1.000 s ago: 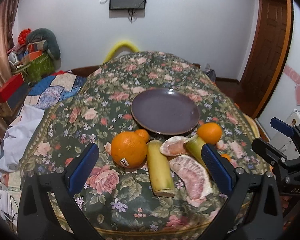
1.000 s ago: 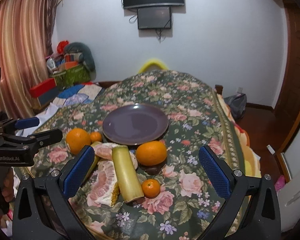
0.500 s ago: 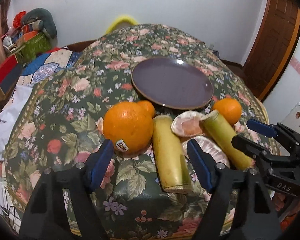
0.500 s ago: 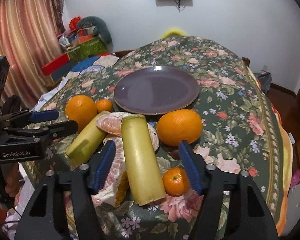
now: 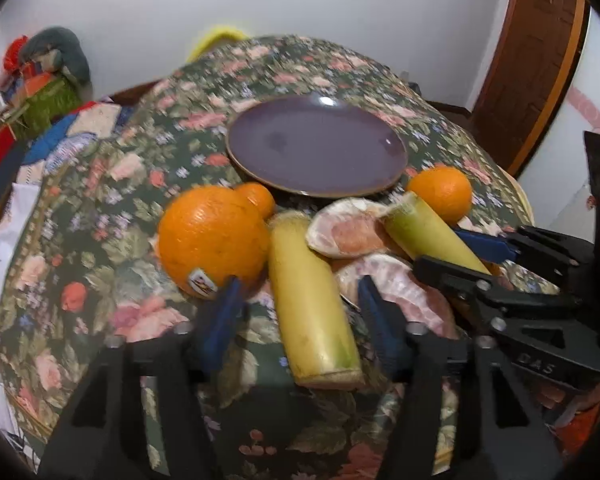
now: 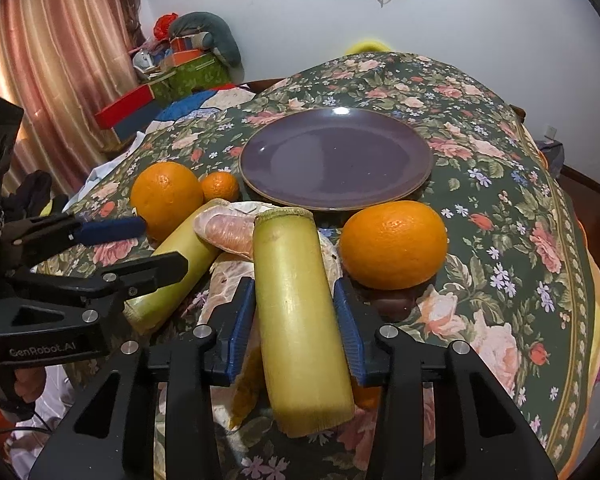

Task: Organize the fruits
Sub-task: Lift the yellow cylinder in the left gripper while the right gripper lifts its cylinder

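An empty purple plate (image 5: 316, 148) (image 6: 336, 158) sits mid-table. In front lie two yellow-green cane pieces, pomelo segments (image 5: 350, 234) (image 6: 228, 232), two big oranges and small tangerines. My left gripper (image 5: 300, 300) straddles one cane piece (image 5: 312, 316), jaws narrowed but a gap shows each side; the stickered orange (image 5: 212, 240) is just left. My right gripper (image 6: 294, 312) has both pads against the other cane piece (image 6: 300, 320), beside a big orange (image 6: 394, 244). Each gripper shows in the other's view: the right one (image 5: 456, 252), the left one (image 6: 156, 246).
The table wears a dark floral cloth (image 6: 500, 208); its near edge is just below the grippers. A small tangerine (image 6: 220, 186) lies by the plate's left rim. Boxes and bedding (image 6: 180, 76) are piled left; a wooden door (image 5: 536, 60) stands right.
Both grippers moved forward and down onto the cane pieces and their jaws narrowed; the right one now pinches its piece, the left one closed in around its own.
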Action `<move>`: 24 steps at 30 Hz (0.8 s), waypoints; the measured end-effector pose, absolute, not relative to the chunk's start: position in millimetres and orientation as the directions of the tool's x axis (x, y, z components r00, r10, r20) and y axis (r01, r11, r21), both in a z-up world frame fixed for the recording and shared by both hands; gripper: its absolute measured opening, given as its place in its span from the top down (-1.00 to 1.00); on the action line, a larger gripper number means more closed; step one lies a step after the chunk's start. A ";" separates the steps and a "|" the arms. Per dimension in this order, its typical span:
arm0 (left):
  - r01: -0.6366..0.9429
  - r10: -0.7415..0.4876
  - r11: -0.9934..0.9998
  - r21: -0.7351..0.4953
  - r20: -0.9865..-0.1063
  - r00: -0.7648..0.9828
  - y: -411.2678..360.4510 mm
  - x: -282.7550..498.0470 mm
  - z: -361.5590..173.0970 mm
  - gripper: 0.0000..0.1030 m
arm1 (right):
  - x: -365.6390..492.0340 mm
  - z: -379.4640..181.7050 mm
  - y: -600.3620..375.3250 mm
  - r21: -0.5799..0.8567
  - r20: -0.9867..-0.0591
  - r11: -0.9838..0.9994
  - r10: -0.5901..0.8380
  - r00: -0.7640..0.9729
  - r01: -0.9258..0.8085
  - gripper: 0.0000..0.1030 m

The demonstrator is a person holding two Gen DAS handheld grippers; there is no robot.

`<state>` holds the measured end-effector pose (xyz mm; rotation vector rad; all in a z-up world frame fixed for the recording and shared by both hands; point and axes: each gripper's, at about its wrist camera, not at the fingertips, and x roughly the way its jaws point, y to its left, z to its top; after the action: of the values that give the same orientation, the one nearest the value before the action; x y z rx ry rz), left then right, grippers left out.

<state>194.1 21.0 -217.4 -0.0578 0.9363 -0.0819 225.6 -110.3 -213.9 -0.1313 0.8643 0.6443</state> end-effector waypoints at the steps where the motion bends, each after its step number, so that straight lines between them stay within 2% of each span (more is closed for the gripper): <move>1: 0.048 -0.104 0.994 -0.093 -0.807 0.581 20.7 194.9 -219.2 -0.01 | 226.7 -213.9 -110.3 0.149 -0.743 0.803 0.476 0.470 -0.577 0.28; 10: 0.012 -0.131 0.989 -0.148 -0.833 0.538 24.7 208.3 -238.3 0.03 | 226.4 -214.4 -109.1 0.152 -0.742 0.806 0.476 0.473 -0.572 0.29; 13: 0.022 -0.149 0.986 -0.163 -0.828 0.541 25.3 205.5 -237.2 0.18 | 224.3 -212.8 -111.0 0.153 -0.738 0.814 0.471 0.483 -0.560 0.30; 16: 0.025 -0.138 0.989 -0.148 -0.830 0.540 26.0 198.6 -234.5 0.23 | 221.1 -208.9 -113.9 0.156 -0.730 0.820 0.472 0.495 -0.551 0.30; 24: 0.038 -0.142 0.989 -0.144 -0.835 0.531 27.7 186.5 -226.2 0.23 | 216.6 -198.0 -118.7 0.164 -0.711 0.824 0.480 0.514 -0.543 0.32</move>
<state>186.5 27.7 -226.2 -0.1134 1.0058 -0.1078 216.6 -118.7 -198.0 -0.0830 0.8269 0.6154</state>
